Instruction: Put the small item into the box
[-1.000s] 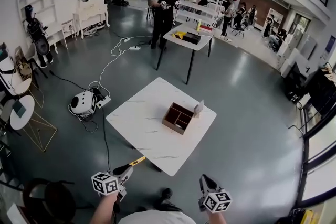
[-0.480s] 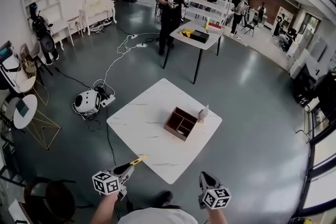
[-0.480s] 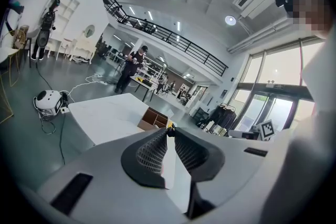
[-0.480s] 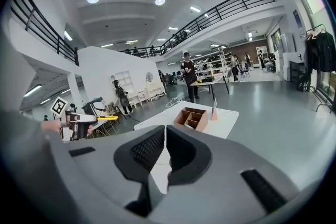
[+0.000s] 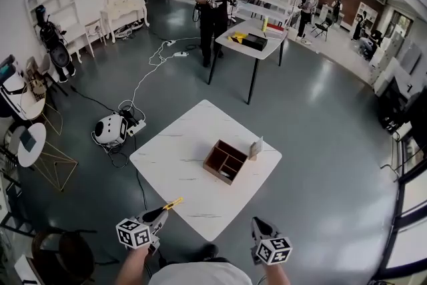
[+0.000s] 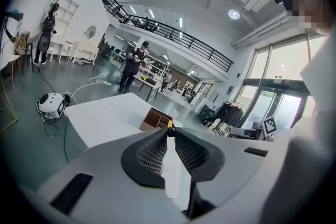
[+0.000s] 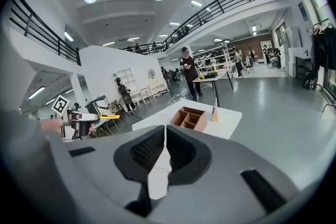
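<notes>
Small item (image 5: 175, 201): slim, stick-shaped, bright yellow, dark where meeting the jaws. Pinched at the very tips of the left gripper (image 5: 164, 211), jaws pressed onto it, ribbed black pads (image 6: 149, 149) narrowing to a point around it. Held in the air by the near edge of the table (image 5: 175, 143), well apart from the box (image 5: 225, 161). Long axis in line with the gripper, yellow end pointing forward and to the right, toward the tabletop; nearly level as seen in the right gripper view.

Right gripper (image 5: 257, 226): jaws together, tips meeting, nothing between them; same ribbed dark pads set in smooth grey housing. Held low, short of the table.

Box: brown, wood-like, rectangular, open-topped, split by thin partitions into one long compartment and smaller ones. Bare brown bottoms in the compartments that show; the rest too small to judge. Just beside its far right corner, a small pale upright piece (image 5: 254, 145) standing on the tabletop.

Table: square white top with faint grey veining, marble-like, over a smooth grey floor (image 5: 313, 143).
</notes>
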`<state>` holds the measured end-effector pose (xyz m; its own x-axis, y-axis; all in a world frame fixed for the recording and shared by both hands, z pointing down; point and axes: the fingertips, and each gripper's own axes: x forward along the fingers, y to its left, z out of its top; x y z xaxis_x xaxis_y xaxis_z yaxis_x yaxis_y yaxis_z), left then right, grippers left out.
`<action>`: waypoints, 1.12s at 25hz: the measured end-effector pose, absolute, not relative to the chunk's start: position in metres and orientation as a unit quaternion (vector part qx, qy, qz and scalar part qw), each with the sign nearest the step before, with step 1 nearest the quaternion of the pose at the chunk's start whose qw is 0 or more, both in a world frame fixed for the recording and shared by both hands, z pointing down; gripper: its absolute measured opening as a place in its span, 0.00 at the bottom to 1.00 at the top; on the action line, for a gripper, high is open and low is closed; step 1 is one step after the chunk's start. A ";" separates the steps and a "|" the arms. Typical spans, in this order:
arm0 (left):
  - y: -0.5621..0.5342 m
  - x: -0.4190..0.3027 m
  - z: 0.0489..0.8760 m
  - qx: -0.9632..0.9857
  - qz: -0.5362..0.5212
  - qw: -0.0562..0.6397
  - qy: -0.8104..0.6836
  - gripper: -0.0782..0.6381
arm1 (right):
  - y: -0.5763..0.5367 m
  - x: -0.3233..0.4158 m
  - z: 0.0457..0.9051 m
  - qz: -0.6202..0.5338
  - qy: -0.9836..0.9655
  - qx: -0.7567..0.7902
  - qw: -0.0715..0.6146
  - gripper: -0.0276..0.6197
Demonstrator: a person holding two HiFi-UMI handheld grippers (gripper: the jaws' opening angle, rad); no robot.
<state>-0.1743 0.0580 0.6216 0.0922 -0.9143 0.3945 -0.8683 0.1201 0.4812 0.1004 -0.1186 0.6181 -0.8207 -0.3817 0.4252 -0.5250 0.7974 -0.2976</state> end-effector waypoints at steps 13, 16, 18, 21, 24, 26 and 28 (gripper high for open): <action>0.010 -0.154 0.643 0.648 -0.012 0.344 -0.679 0.19 | -0.171 0.097 0.637 0.226 -0.931 0.215 0.189 0.09; 0.001 -0.152 0.647 0.651 -0.003 0.348 -0.675 0.19 | -0.176 0.094 0.642 0.232 -0.930 0.213 0.191 0.09; -0.008 -0.153 0.647 0.655 0.001 0.349 -0.671 0.19 | -0.178 0.091 0.646 0.236 -0.928 0.214 0.193 0.09; -0.022 -0.156 0.644 0.665 0.013 0.343 -0.663 0.19 | -0.179 0.088 0.649 0.241 -0.925 0.220 0.196 0.09; -0.038 -0.161 0.646 0.680 0.032 0.336 -0.651 0.19 | -0.181 0.083 0.653 0.243 -0.921 0.232 0.198 0.09; -0.049 -0.166 0.652 0.690 0.041 0.335 -0.640 0.19 | -0.184 0.080 0.656 0.243 -0.917 0.246 0.198 0.09; -0.060 -0.171 0.659 0.700 0.051 0.336 -0.628 0.19 | -0.185 0.077 0.658 0.247 -0.913 0.260 0.197 0.09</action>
